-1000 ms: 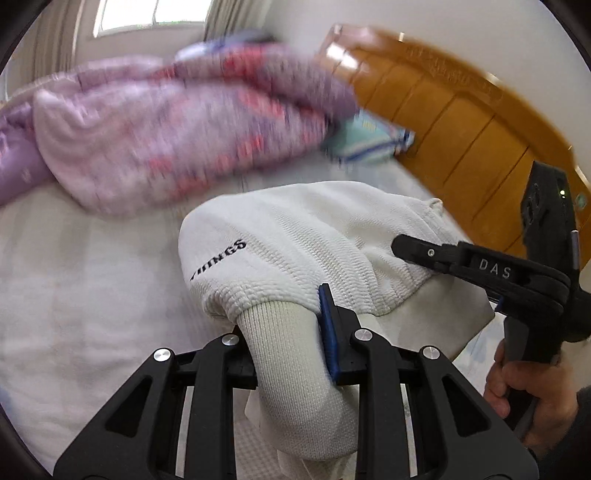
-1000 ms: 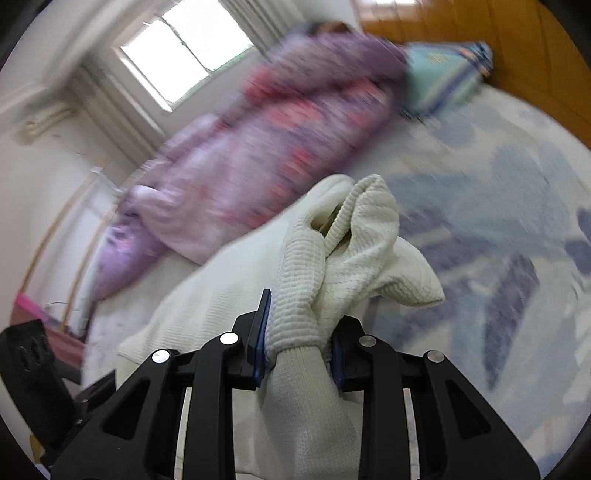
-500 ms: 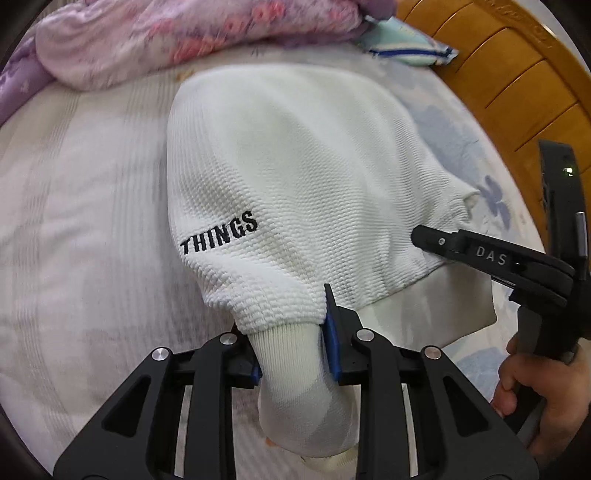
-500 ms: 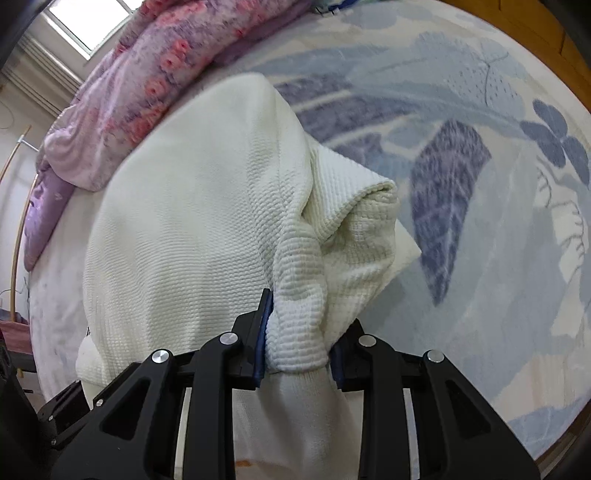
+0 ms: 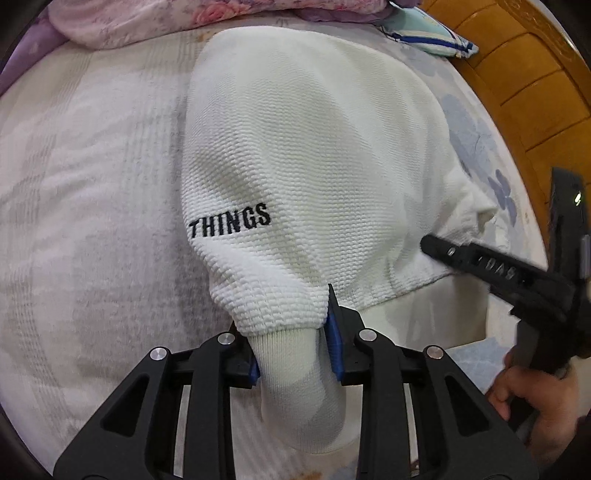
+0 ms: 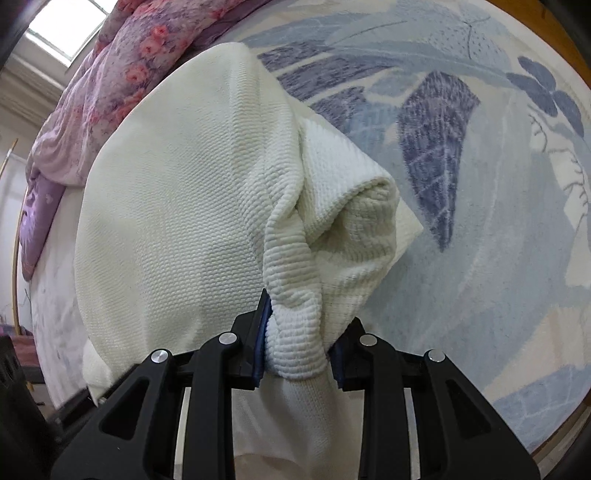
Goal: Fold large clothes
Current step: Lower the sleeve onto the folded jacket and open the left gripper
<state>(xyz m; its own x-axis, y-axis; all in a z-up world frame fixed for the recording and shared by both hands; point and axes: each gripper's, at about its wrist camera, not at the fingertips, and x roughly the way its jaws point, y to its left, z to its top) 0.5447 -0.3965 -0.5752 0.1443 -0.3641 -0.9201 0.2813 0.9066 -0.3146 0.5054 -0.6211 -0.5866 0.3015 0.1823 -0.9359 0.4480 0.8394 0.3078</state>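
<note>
White sweater point(image 5: 314, 155) lies on bed point(image 5: 92, 221), folded, "THINGS" print up. L gripper point(image 5: 293, 354) clamped on a ribbed cuff; its jaws have just been easing wider, cuff between them, pads touching it. R gripper point(image 6: 299, 354) clamped on bunched knit at sweater's other edge (also seen from L view point(image 5: 428, 245), held by a hand point(image 5: 535, 398)). Pink quilt point(image 5: 207, 14) lies beyond the sweater; headboard point(image 5: 524, 81) at right.
</note>
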